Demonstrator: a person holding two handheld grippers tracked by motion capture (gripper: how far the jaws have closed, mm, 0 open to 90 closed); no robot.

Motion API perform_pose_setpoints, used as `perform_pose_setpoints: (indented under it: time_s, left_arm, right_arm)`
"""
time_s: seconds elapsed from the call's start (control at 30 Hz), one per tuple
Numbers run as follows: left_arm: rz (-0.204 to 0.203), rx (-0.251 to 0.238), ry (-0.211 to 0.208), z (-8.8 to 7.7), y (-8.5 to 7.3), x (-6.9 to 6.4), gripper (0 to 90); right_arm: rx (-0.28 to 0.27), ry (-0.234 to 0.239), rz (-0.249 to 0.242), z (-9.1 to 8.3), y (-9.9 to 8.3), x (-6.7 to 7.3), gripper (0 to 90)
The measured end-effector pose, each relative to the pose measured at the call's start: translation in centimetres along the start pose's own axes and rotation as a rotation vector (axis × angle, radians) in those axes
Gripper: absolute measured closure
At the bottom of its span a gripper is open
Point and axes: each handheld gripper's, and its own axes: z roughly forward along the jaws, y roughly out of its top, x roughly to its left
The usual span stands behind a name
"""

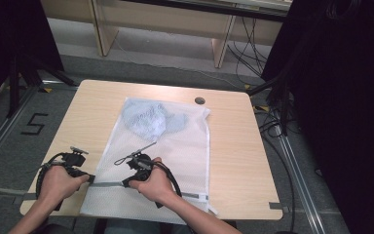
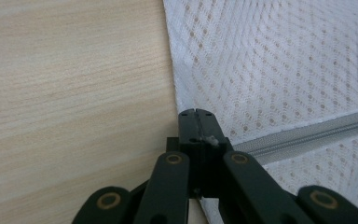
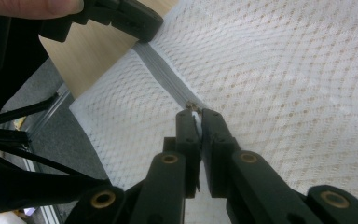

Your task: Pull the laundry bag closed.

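A: On the pale wooden worktop point(image 1: 233, 146) in front of me lies a white mesh laundry bag point(image 1: 185, 146) with a crumpled blue-grey cloth point(image 1: 148, 119) inside at its far end. A grey zipper point(image 2: 303, 135) runs across its near end.

B: Where are your claws?

A: My left claw point(image 2: 196, 113) is pinched shut at the bag's left edge, just where the zipper begins. My right claw point(image 3: 196, 112) sits further along the zipper, its jaws closed on the small metal zipper pull point(image 3: 192, 106).

B: And the bag itself?

A: Flat, its near edge overhanging the worktop.
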Motion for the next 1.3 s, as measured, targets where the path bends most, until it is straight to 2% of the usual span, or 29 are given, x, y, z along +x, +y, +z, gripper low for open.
perform_pose_setpoints:
  time_s: [0.07, 0.1, 0.17, 0.2, 0.23, 0.27, 0.33, 0.37, 0.4, 0.47, 0.5, 0.57, 0.63, 0.7, 0.77, 0.87, 0.93, 1.1, 1.13, 1.2, 1.23, 1.3]
  left_arm:
    - [0.003, 0.002, -0.001, 0.0, 0.0, 0.0, 89.9]
    - [0.001, 0.001, -0.001, 0.0, 0.0, 0.0, 89.9]
    - [0.001, 0.001, -0.001, 0.0, 0.0, 0.0, 89.9]
    - [0.001, 0.001, 0.0, 0.0, 0.0, 0.0, 89.9]
    - [0.001, 0.002, -0.001, 0.0, 0.0, 0.0, 89.9]
    - [0.001, 0.002, 0.0, 0.0, 0.0, 0.0, 89.9]
    - [0.0, 0.001, 0.0, 0.0, 0.0, 0.0, 89.9]
    - [0.001, 0.002, -0.001, 0.0, 0.0, 0.0, 89.9]
    - [0.0, 0.001, 0.0, 0.0, 0.0, 0.0, 89.9]
    - [0.001, 0.001, 0.0, 0.0, 0.0, 0.0, 90.0]
    - [0.004, 0.003, 0.0, 0.0, 0.0, 0.0, 89.9]
    - [0.001, 0.001, -0.001, 0.0, 0.0, 0.0, 89.9]
    - [0.001, 0.001, 0.0, 0.0, 0.0, 0.0, 89.9]
    - [0.003, 0.002, 0.0, 0.0, 0.0, 0.0, 89.9]
    - [0.002, 0.001, -0.001, 0.0, 0.0, 0.0, 89.9]
    - [0.003, 0.002, 0.0, 0.0, 0.0, 0.0, 89.9]
    - [0.004, 0.001, 0.001, 0.0, 0.0, 0.0, 89.9]
    - [0.003, 0.002, 0.0, 0.0, 0.0, 0.0, 89.9]
    - [0.003, 0.002, -0.001, 0.0, 0.0, 0.0, 89.9]
    - [0.005, 0.003, 0.0, 0.0, 0.0, 0.0, 89.9]
    - [0.005, 0.003, 0.001, 0.0, 0.0, 0.0, 89.9]
    - [0.004, 0.003, 0.001, 0.0, 0.0, 0.0, 89.9]
  right_arm:
    - [0.009, -0.013, 0.005, -0.1, -0.1, -0.1, 87.0]
    - [0.008, -0.025, -0.015, -0.2, -0.1, -0.2, 87.0]
    - [0.005, -0.009, -0.001, -0.2, -0.2, -0.2, 87.0]
    - [0.012, 0.014, -0.002, -0.3, -0.2, -0.3, 87.0]
    - [0.004, -0.021, -0.001, -0.3, -0.3, -0.3, 87.0]
    - [0.01, -0.024, -0.015, -0.3, -0.4, -0.7, 87.0]
    - [0.005, -0.03, -0.002, -0.4, -0.4, -0.6, 87.0]
    - [-0.003, -0.042, -0.012, -0.4, -0.4, -0.6, 87.0]
    - [0.001, -0.006, 0.018, -0.5, -0.4, -0.5, 87.0]
    - [0.009, -0.023, 0.003, -0.5, -0.5, -0.7, 87.0]
    - [0.0, -0.008, 0.017, -0.6, -0.6, -0.8, 87.0]
    - [0.018, -0.031, 0.022, -0.7, -0.7, -1.0, 87.0]
    - [-0.003, -0.019, -0.003, -0.7, -0.7, -1.1, 87.0]
    - [0.009, -0.038, 0.01, -0.8, -0.7, -1.1, 87.0]
    - [0.006, -0.026, 0.001, -0.8, -0.7, -1.2, 87.0]
    - [0.007, -0.002, 0.022, -0.9, -0.7, -1.1, 87.0]
    - [-0.001, -0.006, 0.03, -0.9, -0.8, -1.0, 86.9]
    - [0.004, -0.014, 0.009, -0.9, -0.8, -1.2, 87.0]
    - [0.009, -0.025, 0.031, -1.0, -0.9, -1.1, 87.0]
    - [0.008, -0.016, 0.029, -1.1, -0.9, -1.2, 87.0]
    - [0.002, -0.051, 0.01, -1.1, -1.0, -1.4, 87.0]
    - [0.012, -0.038, 0.03, -1.3, -1.0, -1.3, 87.0]
